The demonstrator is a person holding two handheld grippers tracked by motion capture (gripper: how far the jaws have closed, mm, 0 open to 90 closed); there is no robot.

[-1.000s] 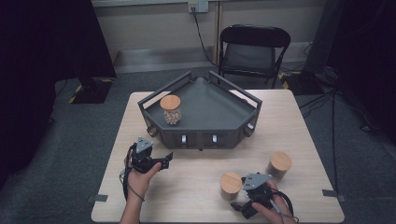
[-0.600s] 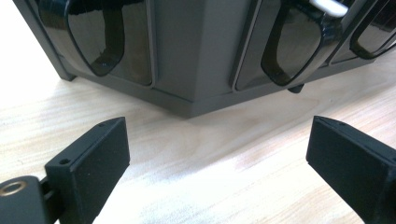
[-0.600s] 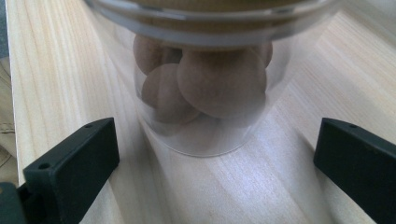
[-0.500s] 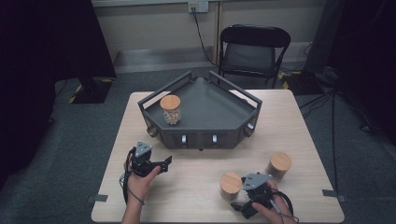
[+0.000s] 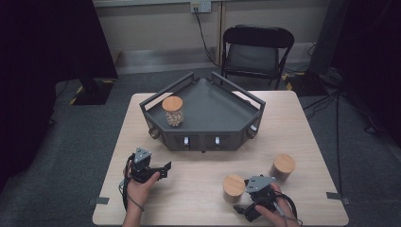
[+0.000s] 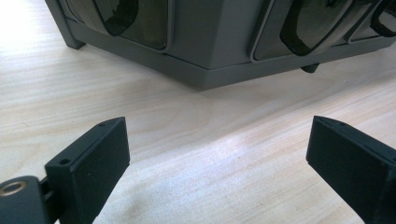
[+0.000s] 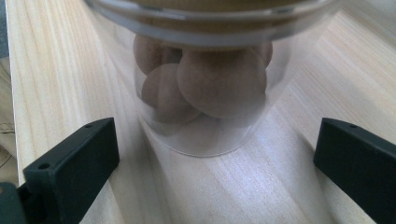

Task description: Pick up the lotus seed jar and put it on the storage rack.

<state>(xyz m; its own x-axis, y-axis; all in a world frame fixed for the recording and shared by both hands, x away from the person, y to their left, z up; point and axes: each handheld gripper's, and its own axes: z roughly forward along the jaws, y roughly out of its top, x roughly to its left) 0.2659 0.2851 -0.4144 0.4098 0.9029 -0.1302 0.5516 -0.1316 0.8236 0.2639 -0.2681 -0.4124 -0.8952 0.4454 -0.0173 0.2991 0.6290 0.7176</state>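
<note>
Since a second ago, little has shifted: both hands lie about where they were. No writing is readable. Right tool (image 7: 215, 154) stands spread, empty, facing the near jar (image 5: 234, 187) on the worktop (image 5: 198, 189); another jar (image 5: 283, 166) just beyond. Left tool (image 6: 217, 154) spread, empty, before the grey tray (image 5: 213, 113), where a third jar (image 5: 173, 111) stands.

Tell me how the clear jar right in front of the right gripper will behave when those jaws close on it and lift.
The jar has smooth, clear, round walls, so it may slip or twist between the flat pads of the right gripper. Its wide lid and the round brown pieces inside suggest moderate weight. Standing upright on the table, it could tip if pushed high.
</note>
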